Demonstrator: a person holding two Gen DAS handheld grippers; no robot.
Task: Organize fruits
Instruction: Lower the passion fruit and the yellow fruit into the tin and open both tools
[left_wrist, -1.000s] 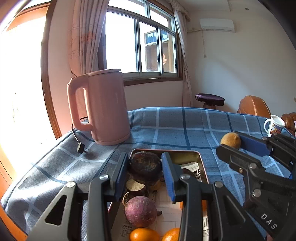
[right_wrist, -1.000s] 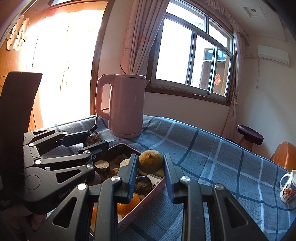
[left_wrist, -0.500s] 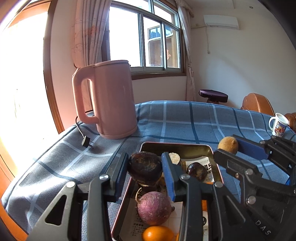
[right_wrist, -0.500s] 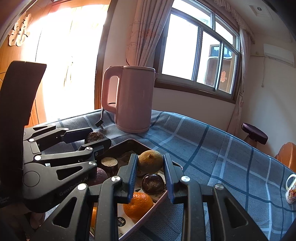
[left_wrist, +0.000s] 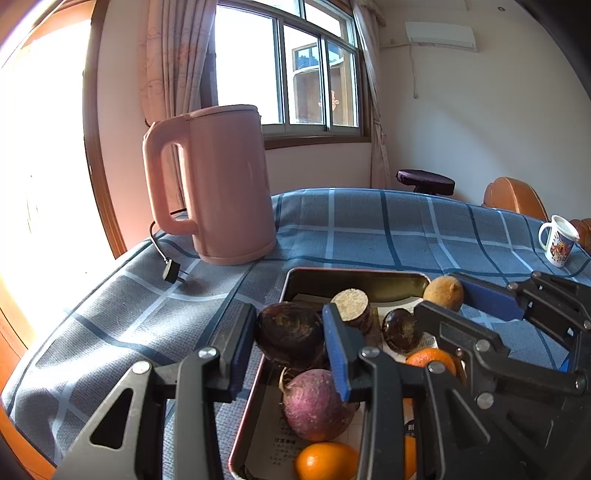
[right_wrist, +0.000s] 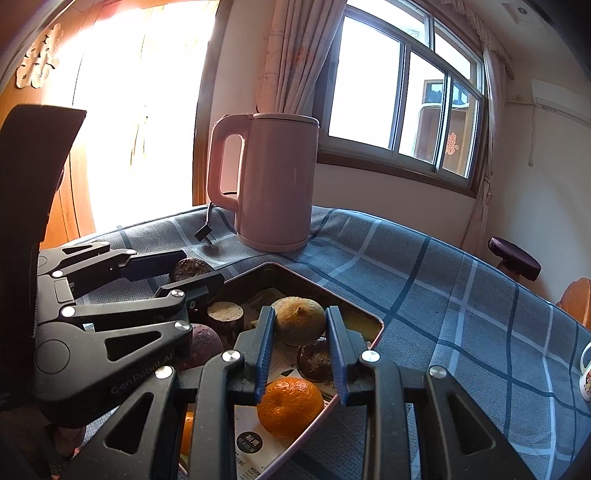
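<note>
My left jaws (left_wrist: 290, 341) pinch a dark fruit (left_wrist: 290, 334) and my right jaws (right_wrist: 300, 341) a tan fruit (right_wrist: 300, 321) above the tray (left_wrist: 354, 280); lower each into a bare spot before spreading them.

A pink kettle (left_wrist: 218, 184) stands upright on the desk's blue checked cloth (left_wrist: 369, 229), its black plug (left_wrist: 170, 272) lying just beside it. A white printed mug (left_wrist: 557, 240) sits well apart, near a dark round stool (left_wrist: 424, 181) and curtained window (left_wrist: 288, 66).
</note>
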